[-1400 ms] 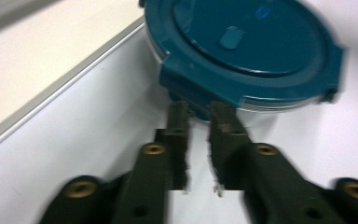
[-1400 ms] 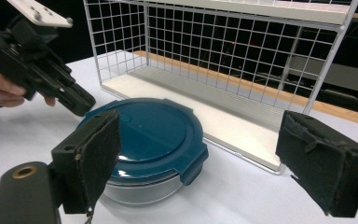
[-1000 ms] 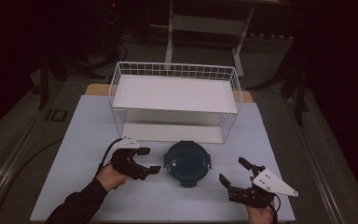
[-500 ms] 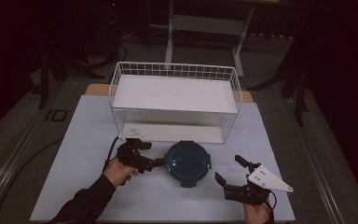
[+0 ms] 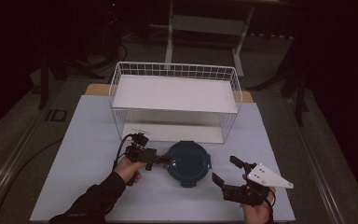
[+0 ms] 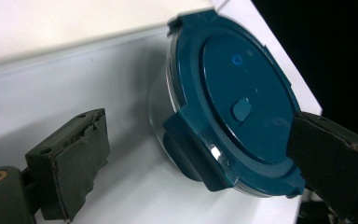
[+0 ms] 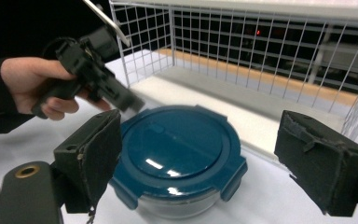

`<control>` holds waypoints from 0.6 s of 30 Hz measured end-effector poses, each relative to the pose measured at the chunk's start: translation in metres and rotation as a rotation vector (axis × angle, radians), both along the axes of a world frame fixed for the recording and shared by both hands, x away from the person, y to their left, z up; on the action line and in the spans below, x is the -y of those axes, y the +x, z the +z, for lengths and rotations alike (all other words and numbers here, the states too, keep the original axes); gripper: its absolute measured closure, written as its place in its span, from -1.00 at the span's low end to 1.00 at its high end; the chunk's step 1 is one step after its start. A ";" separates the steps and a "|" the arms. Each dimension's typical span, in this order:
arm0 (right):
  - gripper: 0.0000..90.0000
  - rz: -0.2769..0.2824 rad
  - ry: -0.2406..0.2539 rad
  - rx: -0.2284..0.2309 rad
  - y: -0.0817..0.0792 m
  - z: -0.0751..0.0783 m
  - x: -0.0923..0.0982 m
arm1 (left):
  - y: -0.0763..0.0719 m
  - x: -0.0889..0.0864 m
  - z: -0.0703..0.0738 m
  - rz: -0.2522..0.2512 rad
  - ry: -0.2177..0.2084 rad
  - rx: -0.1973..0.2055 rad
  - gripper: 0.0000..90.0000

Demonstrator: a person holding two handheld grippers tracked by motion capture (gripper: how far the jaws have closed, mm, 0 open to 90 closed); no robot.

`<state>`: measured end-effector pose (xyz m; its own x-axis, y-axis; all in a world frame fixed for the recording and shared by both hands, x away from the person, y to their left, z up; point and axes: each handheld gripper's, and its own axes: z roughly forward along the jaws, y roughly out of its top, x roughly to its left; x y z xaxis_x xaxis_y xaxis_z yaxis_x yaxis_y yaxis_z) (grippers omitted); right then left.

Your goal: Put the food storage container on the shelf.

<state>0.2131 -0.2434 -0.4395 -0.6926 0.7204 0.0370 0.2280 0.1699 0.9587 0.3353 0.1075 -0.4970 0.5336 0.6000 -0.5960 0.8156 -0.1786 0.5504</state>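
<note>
A round clear container with a dark teal clip-on lid (image 5: 188, 163) stands on the white table, just in front of the wire basket. My left gripper (image 5: 164, 161), turned on its side, reaches the container's left edge. In the left gripper view its jaws stand open, with the container (image 6: 233, 102) between them and one pad (image 6: 328, 161) over the lid's rim. My right gripper (image 5: 226, 171) is open, a short way right of the container. In the right gripper view its pads (image 7: 93, 154) are spread wide, framing the container (image 7: 179, 149) from a distance without touching it.
A white wire basket (image 5: 175, 100) stands upside down behind the container, with a white board on top. The white table top (image 5: 84, 154) has free room at the left and along the front. The dark floor and a metal stand lie beyond.
My left gripper has moved right and rolled onto its side, closing in on the container's left edge. The right gripper has crept left and slightly nearer the front edge. The container has stayed put.
</note>
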 end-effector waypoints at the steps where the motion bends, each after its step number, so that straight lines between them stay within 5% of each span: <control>1: -0.71 0.000 -0.004 0.006 0.000 0.001 0.000 | 0.001 0.000 -0.001 -0.001 -0.006 -0.020 -0.83; 5: -0.77 -0.004 -0.006 0.003 0.002 0.002 -0.001 | 0.004 -0.001 -0.003 0.009 0.002 -0.076 -0.76; 8: -0.77 -0.028 -0.026 0.018 0.003 0.001 -0.003 | 0.005 -0.003 -0.004 0.007 -0.036 -0.148 -0.67; 18: -0.74 -0.037 -0.050 0.009 0.002 0.000 -0.006 | 0.011 -0.007 -0.014 0.041 -0.119 -0.277 -0.08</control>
<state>0.2153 -0.2375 -0.4393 -0.6657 0.7462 -0.0057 0.2261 0.2090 0.9514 0.3460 0.1140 -0.5112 0.3174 0.5353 -0.7828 0.9429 -0.0901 0.3207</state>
